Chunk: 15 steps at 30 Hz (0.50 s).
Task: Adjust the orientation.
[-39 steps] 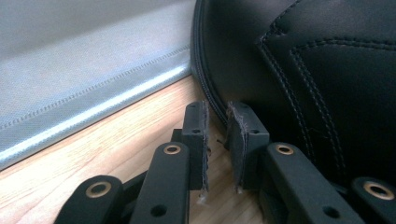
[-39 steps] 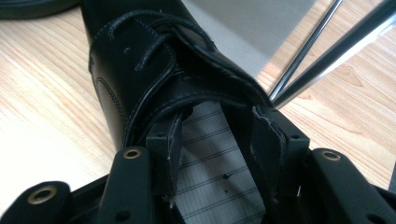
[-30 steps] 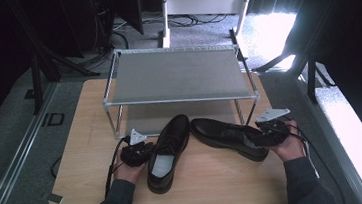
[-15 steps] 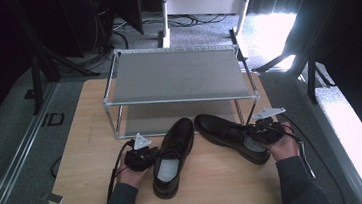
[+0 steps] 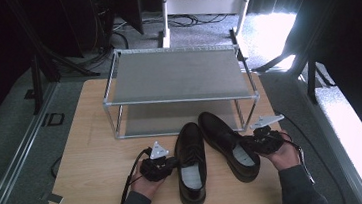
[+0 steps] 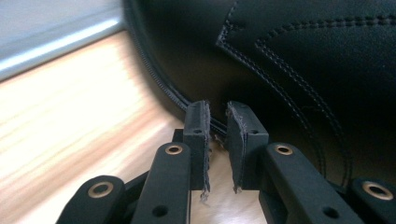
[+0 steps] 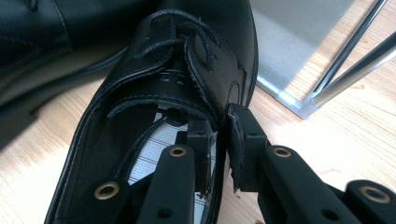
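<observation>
- Nearest, at 6 o'clock on the table point(image 5: 89, 156): two forearms come in, one gripper in each hand.
- Left gripper point(image 5: 159, 165), about 7 o'clock: jaws nearly together with a thin gap, nothing between them; in the left gripper view the tips point(image 6: 217, 122) rest against the welt of the left shoe point(image 5: 191, 166), pushing rather than gripping.
- Right gripper point(image 5: 264, 141), about 4 o'clock: jaws have just been closing and now clamp the outer collar wall of the right shoe point(image 5: 228, 145); the right gripper view shows one pad inside the opening and one outside point(image 7: 218, 135).
- Both shoes lie at table centre, toes toward 12 o'clock, just in front of the shoe rack point(image 5: 176, 77); the right shoe's toe angles toward 11 o'clock, close to the left shoe.
- Doing it well, I judge: keep the bite deep on the collar so the leather does not slip; lift heel first, then steer the toe clear of the rack's front rail.
- Since the earlier frame: the left shoe has swung to point straight at 12 o'clock, and both shoes sit closer together.
</observation>
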Tool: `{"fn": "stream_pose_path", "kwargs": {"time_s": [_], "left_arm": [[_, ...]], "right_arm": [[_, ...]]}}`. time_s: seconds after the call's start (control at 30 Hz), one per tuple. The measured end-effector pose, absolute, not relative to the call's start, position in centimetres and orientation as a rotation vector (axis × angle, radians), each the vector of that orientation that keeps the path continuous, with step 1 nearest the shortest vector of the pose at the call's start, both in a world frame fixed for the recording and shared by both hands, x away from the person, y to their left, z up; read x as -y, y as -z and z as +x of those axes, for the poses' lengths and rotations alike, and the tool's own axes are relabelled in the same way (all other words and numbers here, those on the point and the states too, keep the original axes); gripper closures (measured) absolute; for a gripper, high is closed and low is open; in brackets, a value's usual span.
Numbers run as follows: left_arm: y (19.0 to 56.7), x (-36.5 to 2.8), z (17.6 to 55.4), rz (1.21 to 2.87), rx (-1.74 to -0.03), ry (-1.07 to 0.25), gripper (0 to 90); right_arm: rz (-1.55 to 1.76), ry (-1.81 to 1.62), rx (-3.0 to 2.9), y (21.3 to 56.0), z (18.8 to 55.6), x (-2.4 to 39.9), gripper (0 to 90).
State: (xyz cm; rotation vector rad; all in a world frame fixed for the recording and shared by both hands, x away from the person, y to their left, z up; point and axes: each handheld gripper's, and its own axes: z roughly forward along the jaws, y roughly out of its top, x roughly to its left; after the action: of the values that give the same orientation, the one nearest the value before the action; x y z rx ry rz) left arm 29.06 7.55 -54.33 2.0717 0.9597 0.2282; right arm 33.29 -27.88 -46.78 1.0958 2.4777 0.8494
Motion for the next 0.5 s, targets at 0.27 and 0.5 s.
{"fn": "stream_pose_path", "kwargs": {"time_s": [0.27,0.5], "left_arm": [[54.3,-5.8,28.2,2.065,-0.920,-0.183,78.1],[54.3,-4.4,27.7,2.072,-0.871,-0.129,78.2]], "right_arm": [[1.058,-0.789,-2.509,46.5,32.3,27.9,81.9],[1.036,-0.783,-2.547,46.5,31.1,28.5,82.1]]}}
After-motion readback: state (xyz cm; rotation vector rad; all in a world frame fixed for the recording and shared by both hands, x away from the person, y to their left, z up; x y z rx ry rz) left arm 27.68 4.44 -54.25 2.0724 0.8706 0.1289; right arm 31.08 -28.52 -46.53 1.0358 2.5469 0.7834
